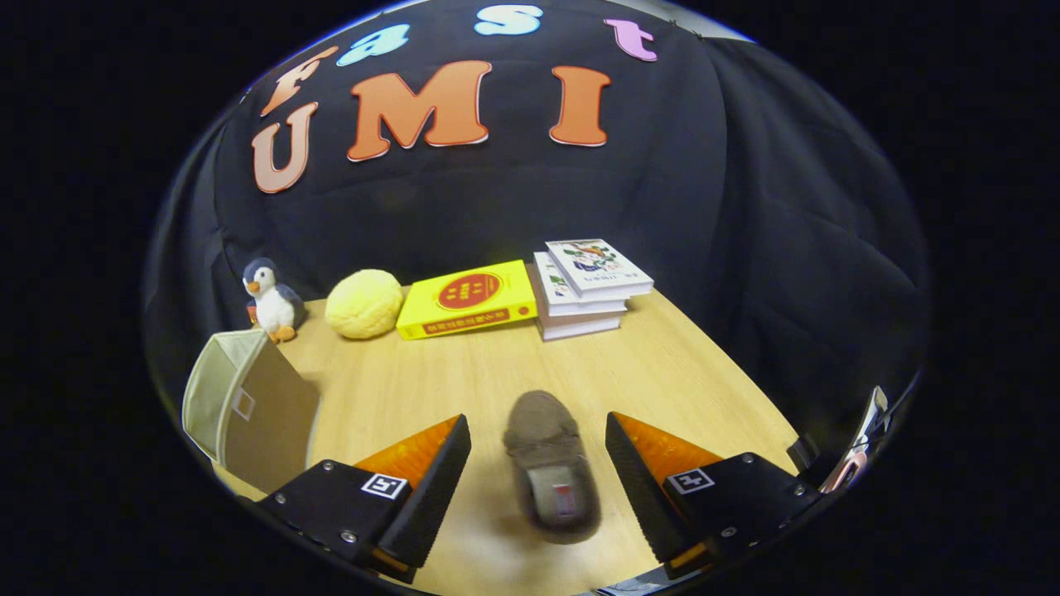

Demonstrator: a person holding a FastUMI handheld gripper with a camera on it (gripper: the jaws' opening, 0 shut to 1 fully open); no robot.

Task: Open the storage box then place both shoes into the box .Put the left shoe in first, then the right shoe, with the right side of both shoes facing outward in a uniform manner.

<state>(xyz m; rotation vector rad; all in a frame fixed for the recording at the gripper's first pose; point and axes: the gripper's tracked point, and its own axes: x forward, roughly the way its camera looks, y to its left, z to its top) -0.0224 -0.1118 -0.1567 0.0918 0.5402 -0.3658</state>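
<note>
Table (662, 364): pale wood, black cloth wall behind.
Gripper (538, 451): jaws spread wide, touching nothing.
Shoe (551, 468): brown, lying between the jaws, toe at 12 o'clock, apart from both.
Storage box (248, 410): beige, at 10 o'clock from the shoe.
Back row: penguin toy (269, 300), yellow plush ball (364, 304), yellow book (465, 298), book stack (586, 288).

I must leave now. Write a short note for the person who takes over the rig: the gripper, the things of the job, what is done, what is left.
Hand-held gripper: open, fingers on either side of the brown shoe, not touching it.
Shoe: lies on the wooden table, toe pointing away from the gripper. Which shoe it is, I cannot tell.
Storage box: beige, beside the left finger, in front of the penguin toy.
Done: no shoe gripped yet; the box's inside is hidden.
Left: close on the shoe, put both shoes into the box.
</note>
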